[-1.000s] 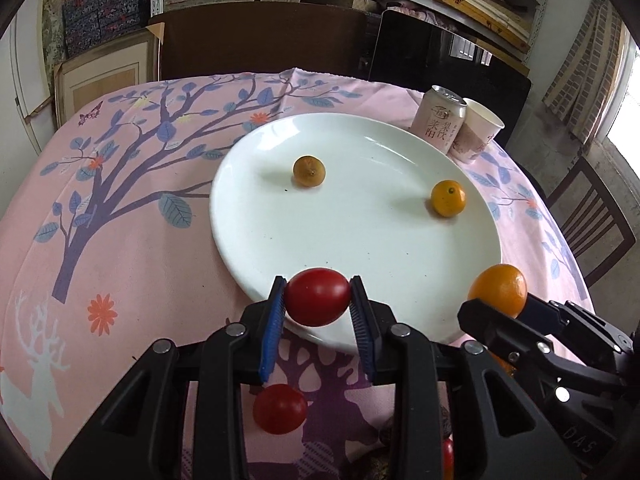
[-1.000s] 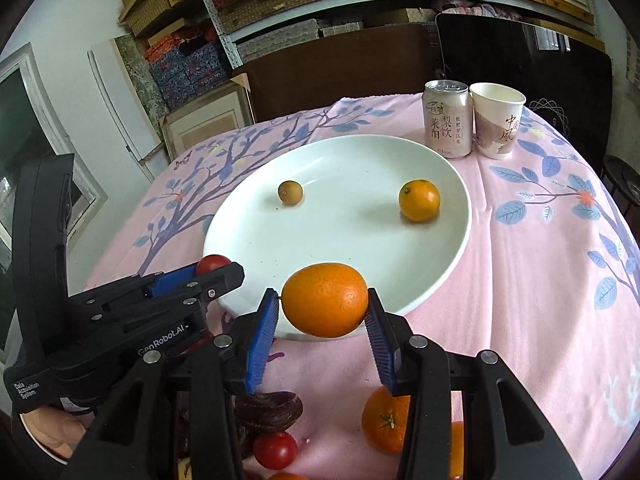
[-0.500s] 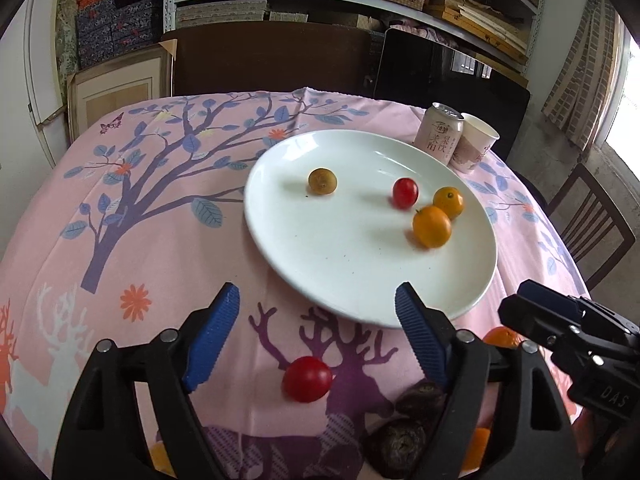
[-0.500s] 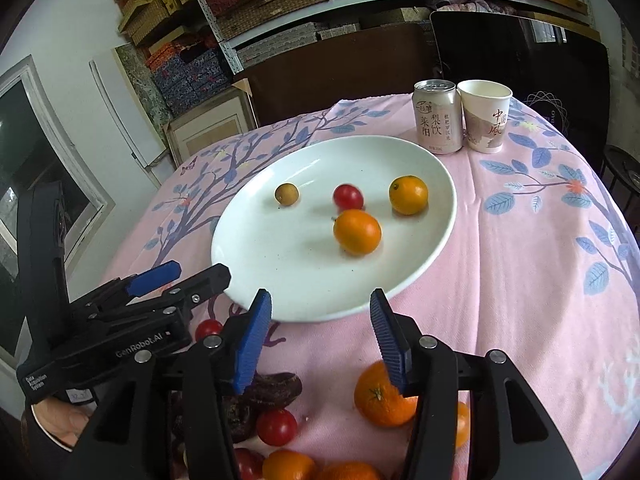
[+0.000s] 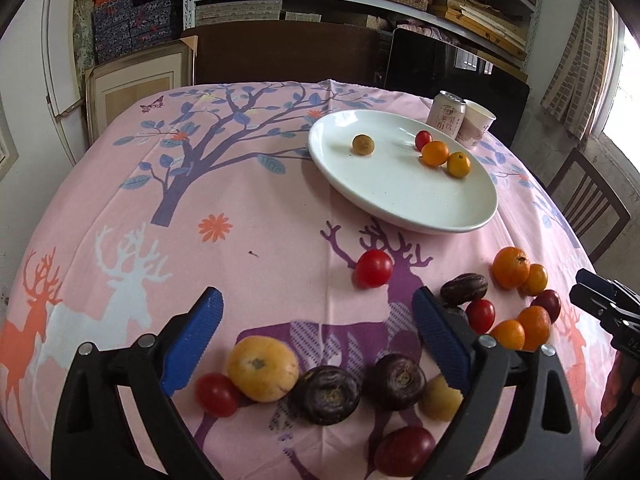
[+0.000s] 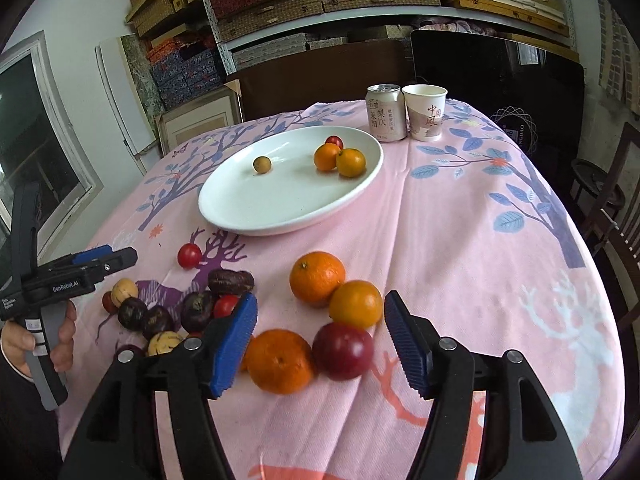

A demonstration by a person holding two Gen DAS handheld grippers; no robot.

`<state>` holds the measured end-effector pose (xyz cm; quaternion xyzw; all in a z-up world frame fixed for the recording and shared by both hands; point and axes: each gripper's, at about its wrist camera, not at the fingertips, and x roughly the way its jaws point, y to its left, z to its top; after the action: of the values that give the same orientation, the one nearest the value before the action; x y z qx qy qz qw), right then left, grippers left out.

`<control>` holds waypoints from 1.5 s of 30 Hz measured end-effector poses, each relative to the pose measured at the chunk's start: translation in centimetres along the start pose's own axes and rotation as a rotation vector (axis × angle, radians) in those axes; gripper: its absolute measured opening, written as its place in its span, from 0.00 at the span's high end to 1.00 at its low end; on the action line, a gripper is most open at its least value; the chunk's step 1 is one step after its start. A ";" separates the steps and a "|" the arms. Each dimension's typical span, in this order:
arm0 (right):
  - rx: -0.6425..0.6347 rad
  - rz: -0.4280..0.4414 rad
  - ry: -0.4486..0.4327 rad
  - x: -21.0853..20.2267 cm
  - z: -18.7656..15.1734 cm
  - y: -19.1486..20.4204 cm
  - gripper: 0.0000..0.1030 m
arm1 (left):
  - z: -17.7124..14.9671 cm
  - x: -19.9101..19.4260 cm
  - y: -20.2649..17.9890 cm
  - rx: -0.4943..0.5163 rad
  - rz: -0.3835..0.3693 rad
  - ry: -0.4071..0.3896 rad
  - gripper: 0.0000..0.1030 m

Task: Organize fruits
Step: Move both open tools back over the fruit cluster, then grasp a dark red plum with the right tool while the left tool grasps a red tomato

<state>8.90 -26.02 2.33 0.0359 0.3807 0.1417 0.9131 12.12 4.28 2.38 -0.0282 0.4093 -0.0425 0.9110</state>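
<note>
A white plate (image 5: 400,196) (image 6: 256,204) holds a small brownish fruit (image 5: 363,144), a cherry tomato (image 5: 423,139) and two small oranges (image 5: 435,153) (image 6: 350,162). My left gripper (image 5: 316,332) is open and empty, above a pile of loose fruit near the table's front: a yellow fruit (image 5: 263,368), dark passion fruits (image 5: 329,395) and tomatoes (image 5: 373,268). My right gripper (image 6: 320,332) is open and empty, with a dark red fruit (image 6: 343,350) and oranges (image 6: 279,360) (image 6: 317,278) between and beyond its pads.
A drink can (image 6: 385,112) and a paper cup (image 6: 425,112) stand behind the plate. The pink patterned tablecloth (image 5: 200,200) covers a round table. A wooden chair (image 5: 588,208) is on the right. Shelves and boxes stand behind the table.
Both grippers let go of their fruit, the tomato and the orange, onto the plate, opened, and drew back toward the fruit pile at the table's front.
</note>
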 end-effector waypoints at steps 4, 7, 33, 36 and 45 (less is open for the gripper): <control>0.014 0.015 0.021 -0.8 -2.0 -0.2 0.35 | -1.3 -0.9 1.1 0.004 0.021 -0.002 0.09; 0.008 0.030 0.037 -1.1 -3.1 0.4 0.35 | -2.2 -1.4 1.9 -0.003 0.017 0.003 0.09; -0.287 0.287 0.210 2.3 -6.4 15.2 0.37 | -6.7 -1.9 6.1 -0.019 0.047 0.074 0.09; -0.310 0.297 0.227 3.3 -6.1 16.7 0.45 | -6.7 -1.7 6.2 -0.023 0.048 0.076 0.09; -0.351 0.216 0.219 6.2 -5.3 18.9 0.61 | -6.8 -1.2 6.0 -0.005 0.048 0.067 0.12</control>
<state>4.93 -6.39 -2.39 -0.0986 0.4411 0.3056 0.8381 6.58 10.29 -1.81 -0.0190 0.4404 -0.0207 0.8974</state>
